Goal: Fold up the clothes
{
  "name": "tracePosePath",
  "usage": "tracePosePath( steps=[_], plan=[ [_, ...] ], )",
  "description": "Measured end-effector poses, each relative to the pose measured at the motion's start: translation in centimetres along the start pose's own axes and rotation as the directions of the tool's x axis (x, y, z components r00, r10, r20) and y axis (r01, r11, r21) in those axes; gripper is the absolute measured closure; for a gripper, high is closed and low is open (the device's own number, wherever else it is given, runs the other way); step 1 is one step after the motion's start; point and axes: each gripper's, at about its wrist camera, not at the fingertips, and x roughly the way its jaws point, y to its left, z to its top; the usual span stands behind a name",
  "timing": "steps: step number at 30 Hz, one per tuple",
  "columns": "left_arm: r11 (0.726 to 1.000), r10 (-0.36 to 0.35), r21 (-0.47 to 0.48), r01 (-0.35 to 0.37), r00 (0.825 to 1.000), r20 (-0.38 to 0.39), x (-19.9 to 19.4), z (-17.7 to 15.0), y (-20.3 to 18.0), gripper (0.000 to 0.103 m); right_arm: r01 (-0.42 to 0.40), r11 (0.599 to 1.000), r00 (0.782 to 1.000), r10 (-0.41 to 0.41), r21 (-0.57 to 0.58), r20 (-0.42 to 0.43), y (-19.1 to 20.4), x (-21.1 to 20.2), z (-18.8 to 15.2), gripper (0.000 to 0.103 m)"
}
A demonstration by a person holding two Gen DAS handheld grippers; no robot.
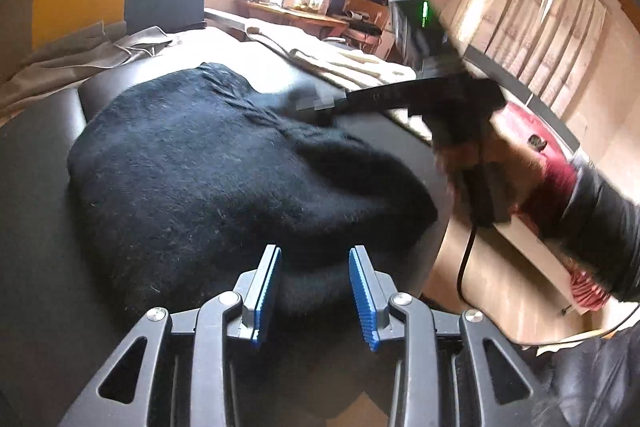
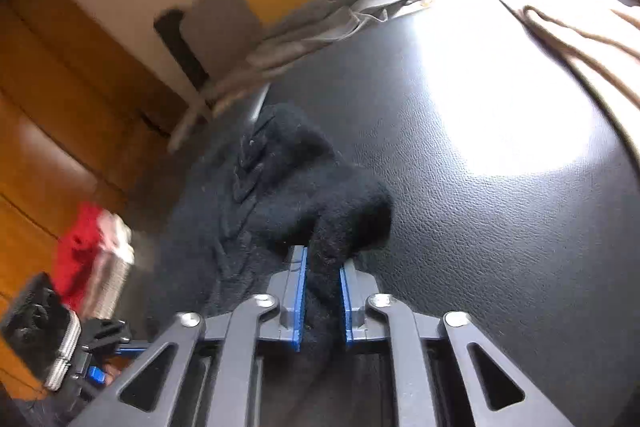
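Right claw point(image 2: 322, 301) pinches a fold of the black fuzzy knit garment point(image 1: 224, 163) bunched on the dark leather-textured worktop point(image 2: 500, 187); left claw point(image 1: 316, 297) gapes half-wide over its edge. Folding looks barely begun.

Fuzzy black knit sweater point(image 1: 208, 163) lies on grained, glossy black leather surface point(image 2: 500, 227).

A dark, leather-grained worktop point(image 2: 460, 227) carries 1 black knit garment point(image 1: 224, 163); beyond it lie a crumpled grey cloth point(image 1: 80, 63) and cream folded fabric point(image 1: 352, 67).
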Motion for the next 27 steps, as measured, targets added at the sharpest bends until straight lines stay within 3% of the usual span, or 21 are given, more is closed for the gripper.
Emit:
tracePosePath(
  steps=[2,3,4,5,9,12,15,18,21,22,25,27],
  plan=[
    [0.999,-0.033,-0.02,0.032,0.997,-0.067,1.2,-0.9,0.3,0.068,0.117,0.981,0.993,-0.114,-0.153,0.033,2.3,-0.8,1.4,0.09],
    [0.999,-0.039,-0.032,0.037,0.997,-0.066,1.4,-1.1,0.5,0.068,0.182,0.96,0.983,-0.173,-0.213,0.061,3.1,-1.1,2.0,0.09],
    [0.998,-0.043,-0.045,0.041,0.997,-0.061,1.5,-1.2,0.7,0.068,0.259,0.928,0.966,-0.244,-0.267,0.086,3.5,-1.1,2.6,0.091],
    [0.997,-0.048,-0.057,0.045,0.997,-0.056,1.6,-1.4,0.9,0.068,0.325,0.898,0.946,-0.313,-0.297,0.088,3.5,-0.4,2.9,0.097],
    [0.995,-0.064,-0.086,0.059,0.996,-0.056,1.6,-1.6,1.4,0.069,0.337,0.903,0.935,-0.354,-0.265,-0.017,0.5,3.1,1.9,0.099],
    [0.988,-0.103,-0.119,0.096,0.993,-0.05,0.9,-1.3,1.8,0.068,0.31,0.932,0.947,-0.319,-0.185,-0.021,-0.8,2.8,1.5,0.098],
    [0.972,-0.132,-0.192,0.136,0.991,0.038,-1.1,-0.6,3.3,0.067,0.314,0.933,0.948,-0.317,-0.177,0.012,-0.5,1.4,1.8,0.098],
    [0.969,-0.024,-0.242,0.051,0.994,0.111,-2.8,0.8,5.7,0.067,0.265,0.943,0.964,-0.251,-0.199,0.092,1.1,-2.5,1.9,0.097],
    [0.958,0.097,-0.28,-0.057,0.986,0.133,-3.5,2.8,8.0,0.066,0.172,0.944,0.981,-0.137,-0.282,0.138,5.6,-5.0,1.7,0.096],
    [0.952,0.139,-0.291,-0.095,0.981,0.135,-3.6,3.6,8.8,0.066,0.153,0.934,0.984,-0.113,-0.322,0.14,7.2,-5.2,1.2,0.095],
    [0.939,0.173,-0.32,-0.127,0.978,0.12,-2.7,5.5,10.7,0.066,0.1,0.918,0.992,-0.061,-0.384,0.113,10.3,-4.9,-0.9,0.089],
    [0.932,0.21,-0.317,-0.173,0.974,0.087,-1.8,6.4,11.8,0.066,0.092,0.897,0.995,-0.064,-0.433,0.08,11.8,-4.0,-3.1,0.086]
  ],
)
